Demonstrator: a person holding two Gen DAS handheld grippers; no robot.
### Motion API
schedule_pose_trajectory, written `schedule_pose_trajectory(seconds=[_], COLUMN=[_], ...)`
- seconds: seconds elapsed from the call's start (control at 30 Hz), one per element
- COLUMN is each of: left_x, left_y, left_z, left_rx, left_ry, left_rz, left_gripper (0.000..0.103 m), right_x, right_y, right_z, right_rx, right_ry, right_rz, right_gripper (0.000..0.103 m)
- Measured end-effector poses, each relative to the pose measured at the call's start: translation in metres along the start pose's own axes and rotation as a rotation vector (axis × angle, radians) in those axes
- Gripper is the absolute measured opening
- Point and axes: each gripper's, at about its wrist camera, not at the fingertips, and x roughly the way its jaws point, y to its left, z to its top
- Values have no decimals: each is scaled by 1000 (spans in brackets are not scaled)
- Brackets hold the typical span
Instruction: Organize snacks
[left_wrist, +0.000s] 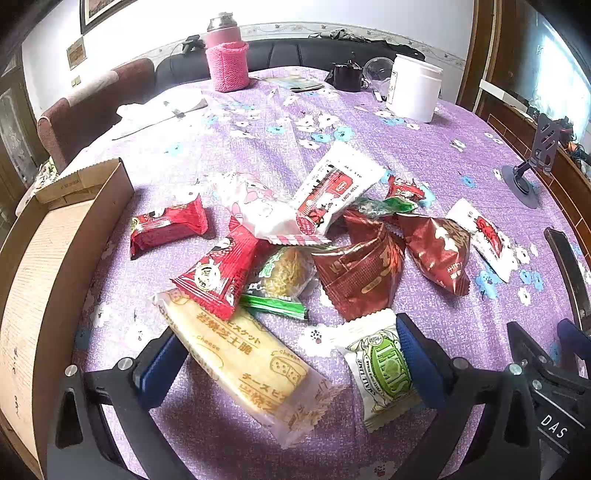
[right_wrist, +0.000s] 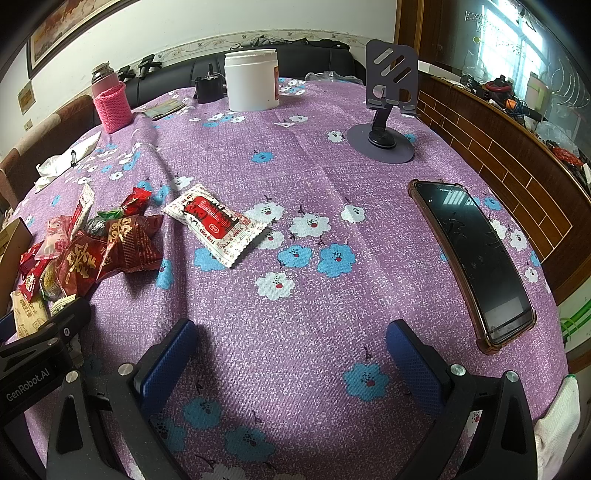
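A heap of snack packets lies on the purple flowered tablecloth (left_wrist: 424, 155). My left gripper (left_wrist: 291, 354) is open, its blue pads on either side of a long cheese biscuit pack (left_wrist: 243, 354) and a green-and-white packet (left_wrist: 384, 373). Red packets (left_wrist: 168, 225), dark red foil bags (left_wrist: 362, 269) and white packets (left_wrist: 332, 192) sit beyond. A cardboard box (left_wrist: 55, 266) stands at the left. My right gripper (right_wrist: 291, 354) is open over bare cloth. A white-and-red packet (right_wrist: 218, 225) lies ahead of it, and the heap (right_wrist: 92, 251) is at its left.
A phone (right_wrist: 476, 258) lies at the right near the table edge. A phone stand (right_wrist: 388, 107), a white tub (right_wrist: 251, 79) and a pink knitted bottle sleeve (right_wrist: 110, 105) stand at the back. A wooden cabinet (right_wrist: 517, 155) runs along the right.
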Motion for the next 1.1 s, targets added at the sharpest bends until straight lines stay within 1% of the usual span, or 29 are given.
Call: schedule_pose_trajectory(seconds=[0.2, 0.33, 0.37, 0.4, 0.47, 0.57, 0.6, 0.67, 0.7, 0.73, 0.77, 0.8, 0.83, 0.87, 0.9, 0.93, 0.97, 1.0, 1.03, 1.07, 1.1], left_x=[0, 0, -1, -1, 0, -4, -13, -29, -46, -59, -84, -108, -128, -159, -184, -201, -225, -259, -280, -302, -325], left_y=[0, 0, 2, -6, -9, -9, -4, 7, 17, 23, 35, 45, 53, 66, 77, 85, 95, 108, 116, 124, 133], left_z=[0, 1, 3, 2, 6, 1, -6, -11, -14, -15, -15, -14, -12, -8, -4, 1, 9, 21, 32, 43, 57], left_rx=[1, -18, -11, -4, 37, 94, 87, 52, 35, 27, 20, 20, 24, 28, 26, 25, 33, 43, 42, 40, 38], left_ry=[0, 3, 12, 24, 85, 128, 136, 130, 112, 85, 26, -30, -75, -139, -185, -206, -228, -260, -292, -330, -376], left_rz=[1, 14, 10, 5, -24, -66, -84, -150, -196, -217, -241, -254, -265, -281, -295, -305, -317, -321, -311, -288, -243], left_gripper=[103, 103, 103, 103, 103, 102, 100, 74, 71, 70, 70, 70, 70, 70, 70, 70, 70, 70, 71, 75, 80], right_x=[0, 0, 0, 0, 0, -1, -2, -3, -5, -8, -16, -27, -48, -67, -96, -117, -150, -177, -205, -234, -253], right_y=[0, 0, 1, 1, 2, 1, 2, 3, 4, 5, 5, 6, 5, 4, 3, 3, 4, 4, 7, 12, 15], right_z=[0, -1, -1, -2, -1, -1, 0, -3, -7, -9, -12, -13, -13, -10, -5, -1, 7, 13, 20, 31, 38], right_rx=[0, 4, 8, 9, 17, 6, -3, -15, -25, -38, -50, -56, -55, -49, -43, -45, -52, -60, -71, -89, -106], right_ry=[0, 0, 1, 4, 30, 63, 64, 61, 59, 57, 43, 18, -33, -74, -139, -190, -265, -329, -392, -444, -468], right_rz=[0, -1, -2, -2, 0, 3, 10, 19, 19, 17, -8, -23, -13, 2, 11, 16, 27, 35, 45, 66, 94], right_gripper=[102, 102, 102, 102, 102, 102, 102, 102, 102, 100, 91, 88, 88, 88, 88, 88, 88, 88, 89, 96, 101])
